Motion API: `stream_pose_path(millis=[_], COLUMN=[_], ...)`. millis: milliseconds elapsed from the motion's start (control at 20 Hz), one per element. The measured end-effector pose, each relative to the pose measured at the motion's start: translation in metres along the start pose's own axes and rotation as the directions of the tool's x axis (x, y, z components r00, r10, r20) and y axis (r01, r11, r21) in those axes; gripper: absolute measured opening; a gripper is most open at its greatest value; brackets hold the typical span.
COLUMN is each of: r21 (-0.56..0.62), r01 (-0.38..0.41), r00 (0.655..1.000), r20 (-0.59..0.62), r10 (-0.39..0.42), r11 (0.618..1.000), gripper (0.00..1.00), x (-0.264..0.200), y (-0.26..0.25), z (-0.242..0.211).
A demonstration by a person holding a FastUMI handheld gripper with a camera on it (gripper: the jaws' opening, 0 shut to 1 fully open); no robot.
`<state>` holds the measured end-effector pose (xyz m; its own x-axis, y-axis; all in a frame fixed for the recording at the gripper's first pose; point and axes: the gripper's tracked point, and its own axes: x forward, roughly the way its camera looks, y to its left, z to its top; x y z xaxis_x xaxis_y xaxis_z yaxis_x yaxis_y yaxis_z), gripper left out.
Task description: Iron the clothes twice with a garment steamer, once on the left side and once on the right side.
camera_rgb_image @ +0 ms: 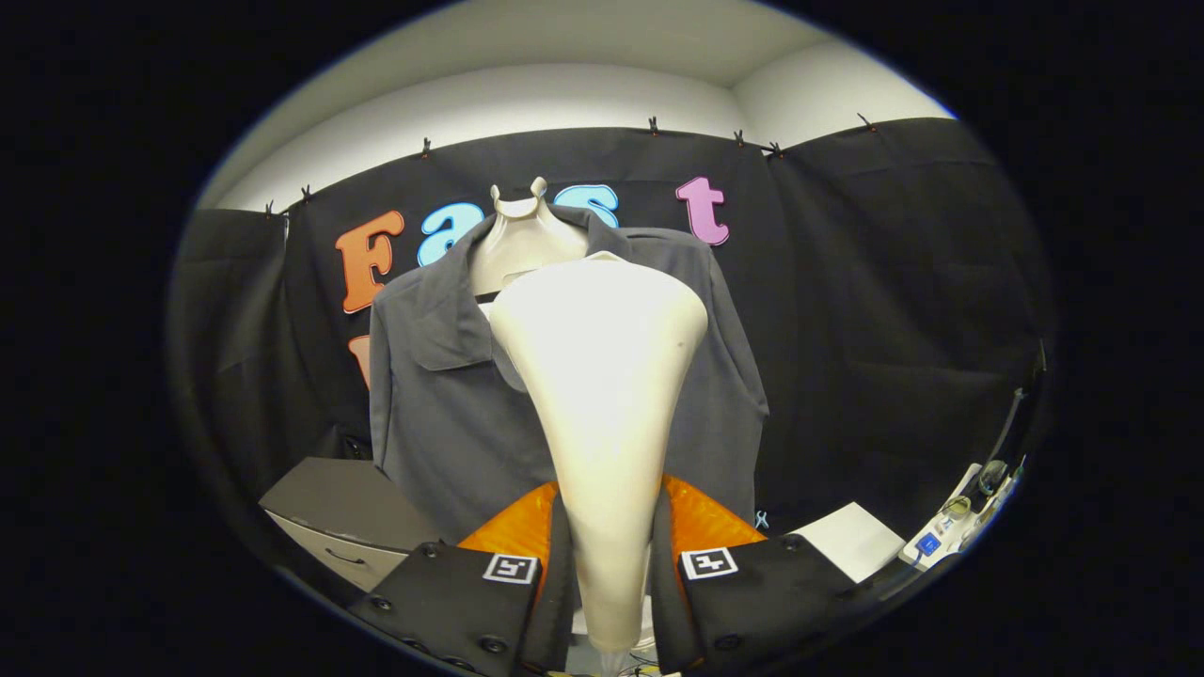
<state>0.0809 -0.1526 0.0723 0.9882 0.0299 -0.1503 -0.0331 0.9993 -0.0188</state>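
A cream-white garment steamer (602, 395) stands upright between my fingers, its narrow handle low and its wide head flaring upward. My gripper (607, 574) is shut on the handle, both fingers pressing its sides. Beyond the steamer hangs a dark grey collared shirt (442, 414) on a pale mannequin torso (522, 240). The steamer head covers the middle and part of the right half of the shirt's front. The shirt's left side and collar are plain to see. I cannot tell whether the head touches the cloth.
A grey drawer cabinet (343, 517) stands low to the left of the shirt. A white sheet (851, 541) lies low on the right, with a power strip and small devices (955, 527) beyond it. Black cloth walls the booth behind.
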Motion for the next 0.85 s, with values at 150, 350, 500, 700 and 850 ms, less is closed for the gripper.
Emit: stream_pose_path(millis=[150, 350, 500, 700, 850], r21=[-0.002, -0.007, -0.003, 0.003, 0.013], r01=[-0.043, -0.056, -0.044, -0.04, -0.033], r00=[0.999, 0.998, 0.999, 0.999, 0.999], r20=[0.004, -0.013, -0.015, -0.015, -0.028], r10=[0.043, 0.056, 0.044, 0.04, 0.033], r11=[0.999, 0.998, 0.999, 0.999, 0.999], gripper=[0.42, 0.42, 0.42, 0.42, 0.42], x=[-0.007, -0.01, -0.011, -0.012, -0.009], y=[0.008, 0.005, 0.001, 0.0, -0.002], z=[-0.004, -0.016, -0.017, -0.019, -0.025])
